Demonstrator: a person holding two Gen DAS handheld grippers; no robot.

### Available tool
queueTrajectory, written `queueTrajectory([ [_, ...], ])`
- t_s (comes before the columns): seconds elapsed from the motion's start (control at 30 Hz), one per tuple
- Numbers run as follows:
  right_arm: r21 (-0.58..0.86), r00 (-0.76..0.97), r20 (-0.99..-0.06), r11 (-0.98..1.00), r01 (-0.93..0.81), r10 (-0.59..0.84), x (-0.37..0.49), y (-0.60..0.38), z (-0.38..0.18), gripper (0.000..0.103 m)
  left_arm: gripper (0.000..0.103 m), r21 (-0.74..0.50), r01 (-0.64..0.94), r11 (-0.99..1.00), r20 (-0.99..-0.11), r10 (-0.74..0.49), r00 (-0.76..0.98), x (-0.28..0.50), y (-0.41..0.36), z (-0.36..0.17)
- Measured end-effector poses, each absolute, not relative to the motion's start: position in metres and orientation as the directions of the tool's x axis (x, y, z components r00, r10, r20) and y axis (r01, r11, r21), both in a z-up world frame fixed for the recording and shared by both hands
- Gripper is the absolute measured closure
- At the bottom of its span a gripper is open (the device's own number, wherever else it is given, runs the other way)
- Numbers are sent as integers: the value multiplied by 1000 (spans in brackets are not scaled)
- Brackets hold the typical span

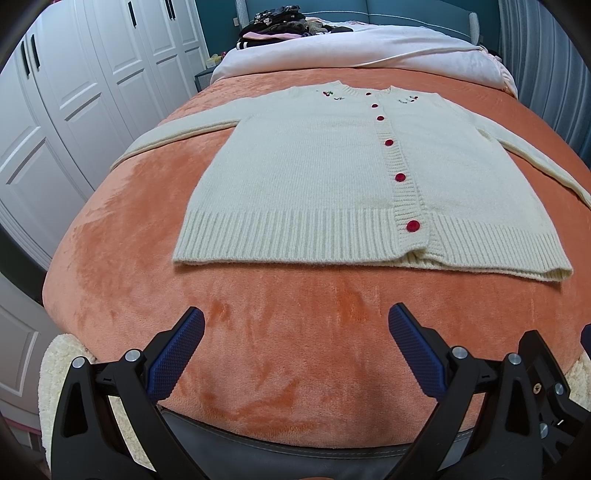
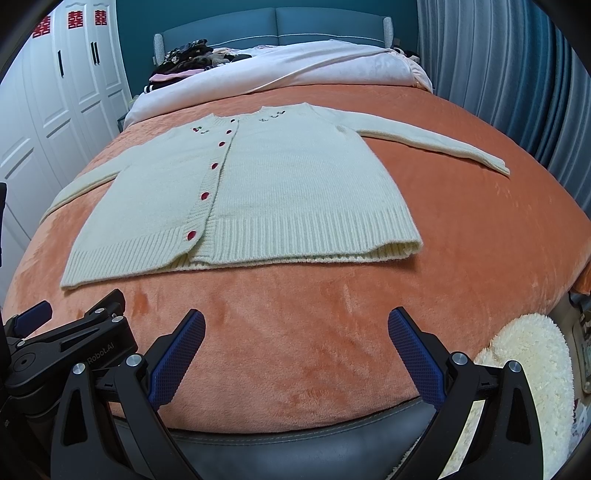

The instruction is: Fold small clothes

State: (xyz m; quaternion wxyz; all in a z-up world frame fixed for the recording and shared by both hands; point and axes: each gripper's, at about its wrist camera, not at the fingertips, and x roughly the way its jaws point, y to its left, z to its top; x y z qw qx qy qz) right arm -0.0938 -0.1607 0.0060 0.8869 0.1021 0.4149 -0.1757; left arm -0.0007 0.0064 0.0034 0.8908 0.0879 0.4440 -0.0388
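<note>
A cream knit cardigan [image 1: 314,173] with red buttons lies flat and buttoned on an orange blanket [image 1: 277,332], hem toward me, both sleeves spread out to the sides. It also shows in the right wrist view [image 2: 280,188]. My left gripper [image 1: 295,332] is open and empty, held above the blanket just short of the hem. My right gripper [image 2: 295,332] is open and empty, also just short of the hem. The left gripper's body [image 2: 66,343] shows at the lower left of the right wrist view.
A pile of dark clothes [image 1: 273,22] and a white quilt [image 1: 351,48] lie at the head of the bed. White wardrobe doors [image 1: 74,92] stand on the left, blue curtains [image 2: 498,74] on the right. A fluffy cream rug [image 2: 532,387] lies by the bed's foot.
</note>
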Motion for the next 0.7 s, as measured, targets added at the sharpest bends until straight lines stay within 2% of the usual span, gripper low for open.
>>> queueTrajectory([
  [0.23,48,585,-782,915,400,-214,-94,-162,1,5,5,126,147,981,-803,14,595,-1,7,-1],
  [0.43,137,607,-787,928,346,-111,-78,-186,-2,5,5,3,154,988,-841,-81,535,18,17,-5],
  [0.57,201,613,-778,870,449,-137,-57,-260,0,5,5,-55,120,991,-825,-113,554,40,30,5],
  [0.7,299,608,-771,733,612,-193,-30,-375,1,5,5,-79,100,992,-809,-122,575,65,36,14],
])
